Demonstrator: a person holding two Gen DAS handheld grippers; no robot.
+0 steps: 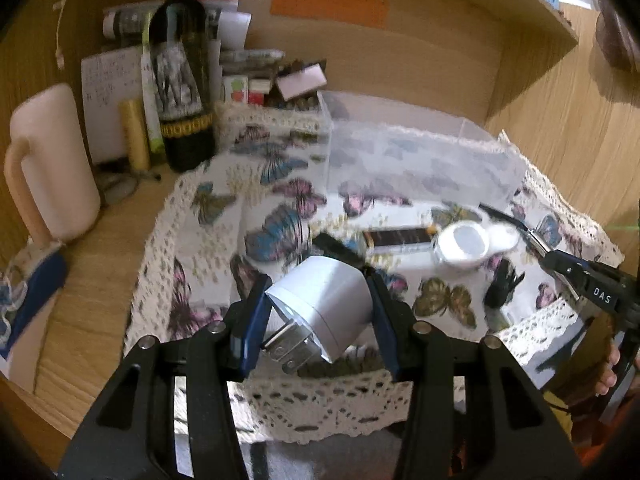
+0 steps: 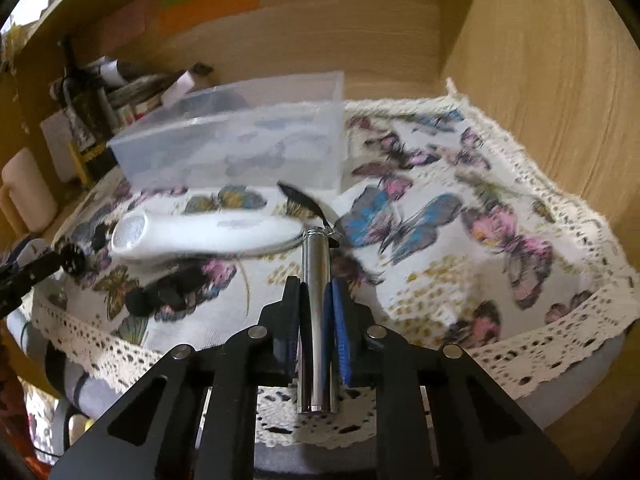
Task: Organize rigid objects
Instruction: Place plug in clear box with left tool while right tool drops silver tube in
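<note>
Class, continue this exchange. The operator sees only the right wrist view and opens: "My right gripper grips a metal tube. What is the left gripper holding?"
Observer: The left gripper is shut on a white plug adapter.
Operator: Which way do its prongs face?
Observer: They point back toward the gripper's body, away from the clear box.
Operator: Is anything hidden behind the white handheld device?
Observer: A dark flat box lies beside its round end, on the butterfly cloth.
</note>
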